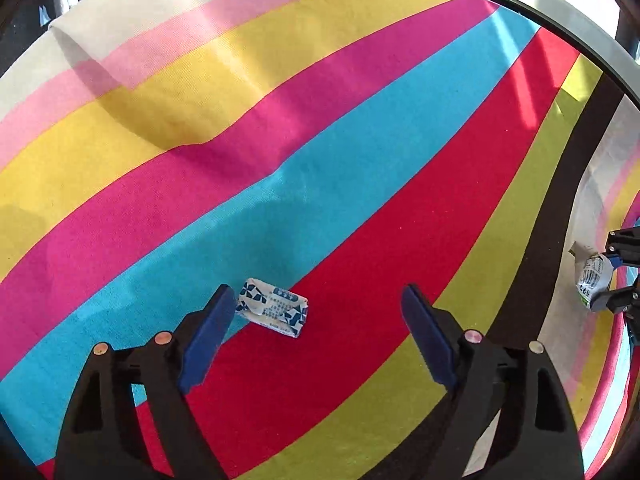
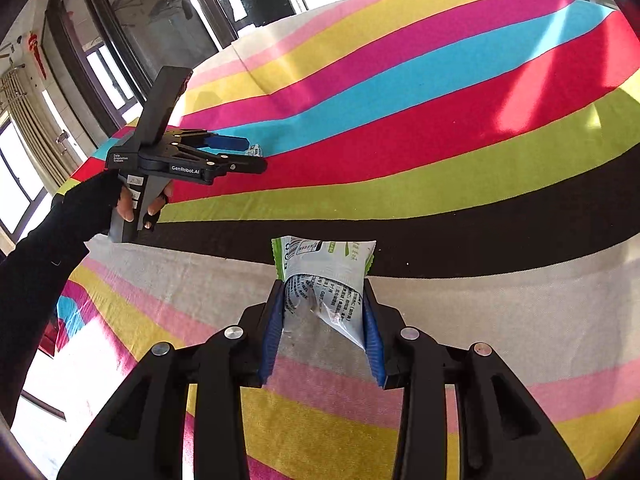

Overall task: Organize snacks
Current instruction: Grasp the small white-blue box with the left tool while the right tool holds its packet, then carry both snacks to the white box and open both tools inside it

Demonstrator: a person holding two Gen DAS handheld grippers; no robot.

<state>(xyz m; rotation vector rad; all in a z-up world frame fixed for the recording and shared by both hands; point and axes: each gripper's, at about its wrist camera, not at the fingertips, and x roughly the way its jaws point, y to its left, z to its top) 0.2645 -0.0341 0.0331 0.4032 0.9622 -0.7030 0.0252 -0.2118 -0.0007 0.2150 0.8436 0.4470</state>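
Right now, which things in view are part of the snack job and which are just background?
Job:
- blue-and-white snack packet, on the striped cloth between the open left gripper's fingers
- green-and-white snack pouch, held in the right gripper

Background:
- window frames
- curtain

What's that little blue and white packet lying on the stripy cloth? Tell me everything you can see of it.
The small packet is a rectangular wrapped sweet or snack, white with dark blue geometric shapes and small print too fine to read. Its wrapper looks like crinkly paper or foil with folded ends. It lies flat and slightly tilted on the striped cloth, straddling the edge between the blue and red stripes. The open left gripper hovers around it; whether the nearer blue finger touches it is unclear.
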